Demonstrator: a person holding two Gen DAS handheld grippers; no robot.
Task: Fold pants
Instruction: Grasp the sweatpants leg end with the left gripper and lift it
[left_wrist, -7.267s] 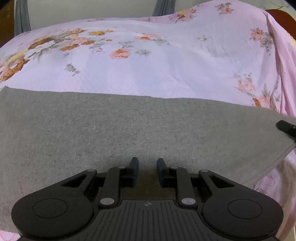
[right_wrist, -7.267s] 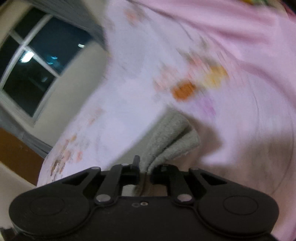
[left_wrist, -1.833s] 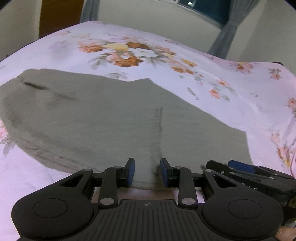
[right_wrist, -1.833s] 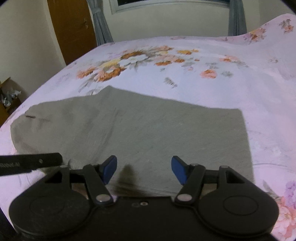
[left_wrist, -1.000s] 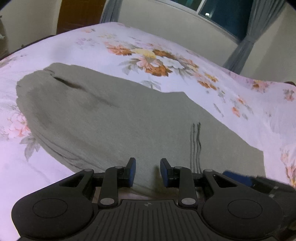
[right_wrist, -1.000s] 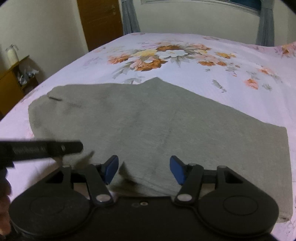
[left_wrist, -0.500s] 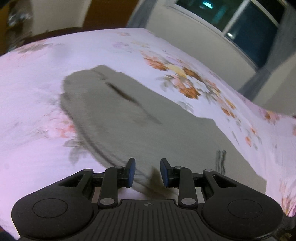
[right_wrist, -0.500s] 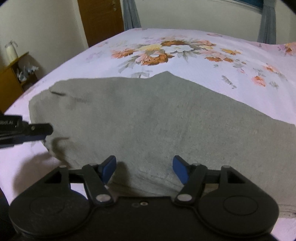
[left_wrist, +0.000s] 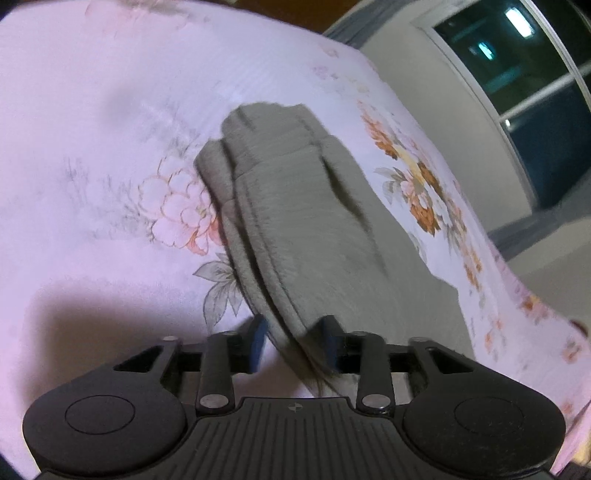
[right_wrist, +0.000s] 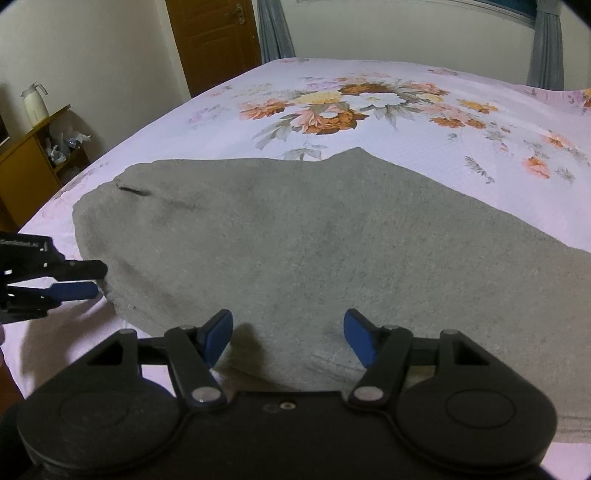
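Observation:
The grey pants (right_wrist: 314, 236) lie flat on a pink floral bedsheet (right_wrist: 369, 96), waistband end to the left. In the left wrist view the pants (left_wrist: 295, 214) run away from the camera, their layered near edge lying between the jaws. My left gripper (left_wrist: 293, 343) is open around that edge; it also shows in the right wrist view (right_wrist: 79, 280) at the pants' left edge. My right gripper (right_wrist: 288, 338) is open wide, low over the near edge of the pants, holding nothing.
The bed's left edge drops off near a wooden shelf (right_wrist: 33, 155) with a white kettle (right_wrist: 35, 99). A wooden door (right_wrist: 218, 37) and grey curtains (right_wrist: 275, 29) stand behind the bed. A dark window (left_wrist: 535, 85) is at the far side.
My left gripper swung left to the waistband end of the pants and its jaws now straddle the near edge. My right gripper stayed open over the near edge.

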